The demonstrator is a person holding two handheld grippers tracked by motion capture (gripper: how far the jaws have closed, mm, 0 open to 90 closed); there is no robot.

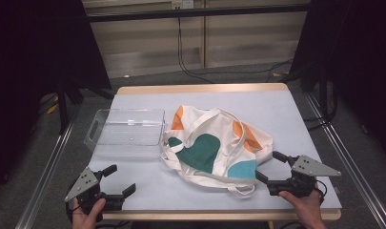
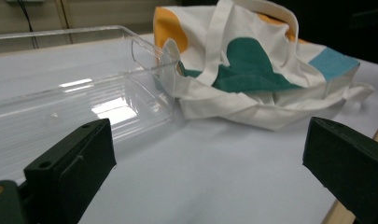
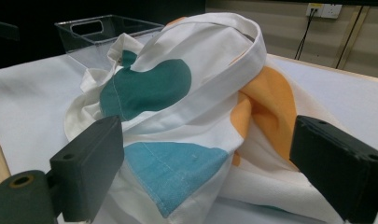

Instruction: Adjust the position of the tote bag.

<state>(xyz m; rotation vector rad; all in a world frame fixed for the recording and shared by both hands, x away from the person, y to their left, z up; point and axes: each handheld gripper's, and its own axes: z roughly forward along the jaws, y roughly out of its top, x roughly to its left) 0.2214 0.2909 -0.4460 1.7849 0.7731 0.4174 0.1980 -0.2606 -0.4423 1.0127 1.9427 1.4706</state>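
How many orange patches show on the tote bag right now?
2 on the tote bag: one orange patch at its far left corner by the clear bin, another on its right side. Folds may hide more.

Each hand (image 1: 88, 213) grips a black two-jaw tool. The left gripper (image 1: 119, 180) carries a grey three-cornered plate dotted with small dark screws; the right gripper (image 1: 271, 167) wears the same plate, and thin black cable loops beside it. Up close the jaws are matt black blocks — squared ends, a small round hole near the tip — rising from a rounded dark-green barrel with a brass-coloured socket at its centre. No sleeves reach the wrists
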